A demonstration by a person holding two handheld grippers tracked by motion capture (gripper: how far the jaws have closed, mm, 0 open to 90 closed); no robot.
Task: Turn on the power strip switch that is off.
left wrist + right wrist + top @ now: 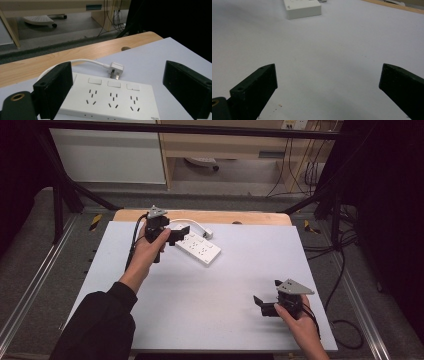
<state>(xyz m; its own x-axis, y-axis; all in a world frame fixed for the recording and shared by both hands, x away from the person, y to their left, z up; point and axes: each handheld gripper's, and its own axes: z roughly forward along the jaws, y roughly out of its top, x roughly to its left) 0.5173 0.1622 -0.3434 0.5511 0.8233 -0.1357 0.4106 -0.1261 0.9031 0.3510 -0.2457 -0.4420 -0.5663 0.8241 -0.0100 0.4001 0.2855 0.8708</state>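
A white power strip [198, 248] lies at the far middle of the white table top [210, 285], its short white cable looping to a white plug [208, 234] beside it. My left gripper [176, 236] hovers just over the strip's left end, open, with nothing held. In the left gripper view the power strip [110, 97] sits between the wide-apart jaws, and the plug [115, 69] rests behind it. My right gripper [261, 305] stands open near the front right of the table. The right gripper view shows the power strip's near end [302, 8] far ahead.
A wooden strip [200, 215] runs along the table's far edge. Black frame bars [65, 185] rise at the back left and right. Cables [345, 265] trail over the floor at the right. A pale wooden cabinet [225, 145] stands behind.
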